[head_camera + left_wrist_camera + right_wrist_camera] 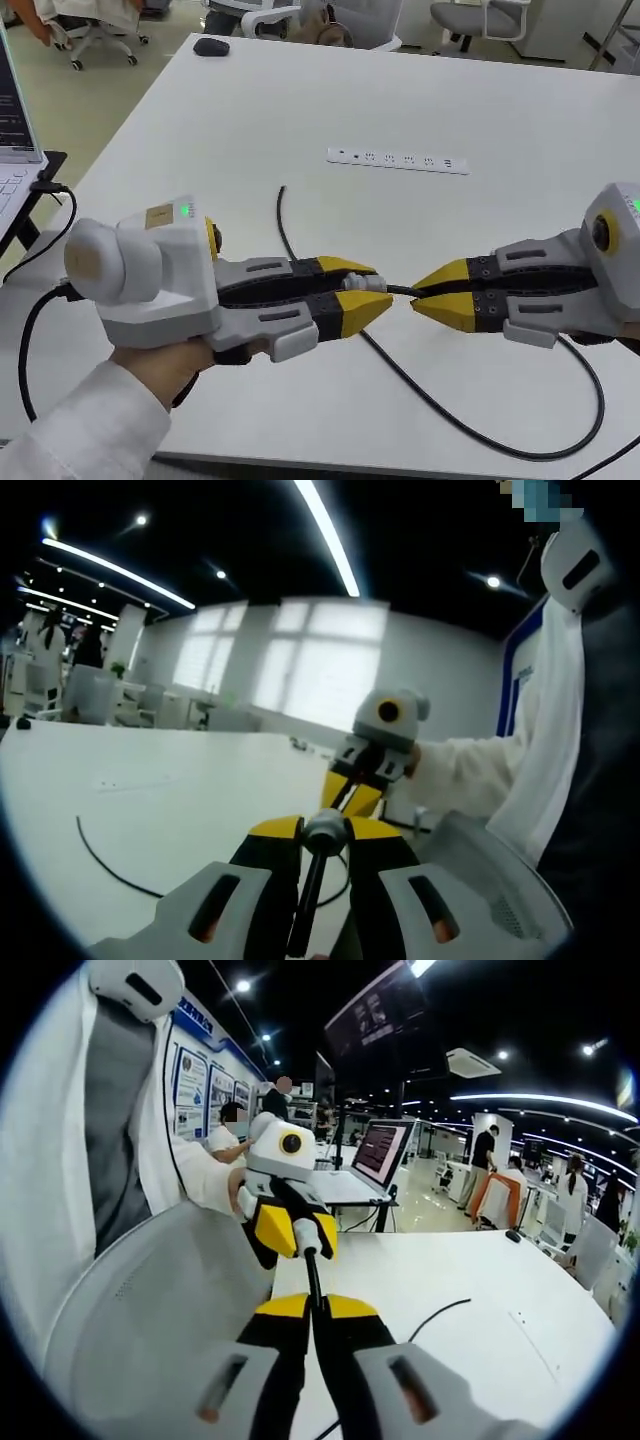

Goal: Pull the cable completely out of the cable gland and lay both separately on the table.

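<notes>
One cable gland (365, 283), cable (480, 432) running through it, pinched in fingers of left gripper (381, 287) over the surface (500, 100). Fingers of right gripper (415, 296) clamped on cable just beside gland. Slack cable looped on surface, power strip (397, 160) well beyond.

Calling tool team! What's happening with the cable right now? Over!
Left tool shut on cable gland. Right tool shut on cable beside it. Cable not yet out. Power strip well clear.

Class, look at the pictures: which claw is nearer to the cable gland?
Left. The left claw is clamped on the cable gland; the right claw grips the black cable just beyond it.
</notes>
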Demonstrator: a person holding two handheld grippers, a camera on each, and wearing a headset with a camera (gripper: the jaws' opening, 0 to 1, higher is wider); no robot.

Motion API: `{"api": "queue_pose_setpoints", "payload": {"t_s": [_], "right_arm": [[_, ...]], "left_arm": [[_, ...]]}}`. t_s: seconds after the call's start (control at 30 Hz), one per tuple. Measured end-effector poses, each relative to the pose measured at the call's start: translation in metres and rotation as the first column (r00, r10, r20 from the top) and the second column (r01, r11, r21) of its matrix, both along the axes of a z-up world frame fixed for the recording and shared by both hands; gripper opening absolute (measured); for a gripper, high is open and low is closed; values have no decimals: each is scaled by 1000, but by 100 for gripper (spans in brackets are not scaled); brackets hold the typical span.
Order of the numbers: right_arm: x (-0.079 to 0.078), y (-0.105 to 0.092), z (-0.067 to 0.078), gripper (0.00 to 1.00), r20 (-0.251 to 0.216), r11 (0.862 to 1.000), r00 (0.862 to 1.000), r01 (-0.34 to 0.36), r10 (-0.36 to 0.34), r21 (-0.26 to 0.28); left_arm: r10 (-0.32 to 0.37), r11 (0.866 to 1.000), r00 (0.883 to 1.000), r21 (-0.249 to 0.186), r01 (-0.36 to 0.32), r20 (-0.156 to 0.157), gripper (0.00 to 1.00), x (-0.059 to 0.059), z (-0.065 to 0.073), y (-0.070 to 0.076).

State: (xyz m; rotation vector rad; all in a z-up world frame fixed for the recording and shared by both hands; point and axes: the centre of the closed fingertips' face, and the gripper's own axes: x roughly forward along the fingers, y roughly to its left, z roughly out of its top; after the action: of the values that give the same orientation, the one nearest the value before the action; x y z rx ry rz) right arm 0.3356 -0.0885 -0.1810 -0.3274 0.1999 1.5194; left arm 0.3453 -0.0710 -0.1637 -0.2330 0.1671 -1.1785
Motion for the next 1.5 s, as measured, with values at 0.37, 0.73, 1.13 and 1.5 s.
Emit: {"api": "queue_pose_setpoints", "payload": {"t_s": [0.37, 0.73, 1.13, 1.5], "right_arm": [[3, -17, -5, 3, -7, 999, 999, 39, -39, -17], [3, -23, -9, 3, -20, 998, 998, 64, -64, -22], [7, -19, -16, 4, -14, 997, 997, 69, -70, -43], [0, 11, 0, 21, 9, 1000, 1000, 12, -12, 22]], "left_arm": [[14, 1000, 1000, -8, -14, 1, 18, 3, 2, 3], [20, 1000, 1000, -18, -20, -12, 18, 5, 1, 6], [4, 1000, 1000, -27, -4, -28, 17, 3, 3, 4], [-23, 1000, 999, -15, 22, -29, 17, -2, 2, 0]]}}
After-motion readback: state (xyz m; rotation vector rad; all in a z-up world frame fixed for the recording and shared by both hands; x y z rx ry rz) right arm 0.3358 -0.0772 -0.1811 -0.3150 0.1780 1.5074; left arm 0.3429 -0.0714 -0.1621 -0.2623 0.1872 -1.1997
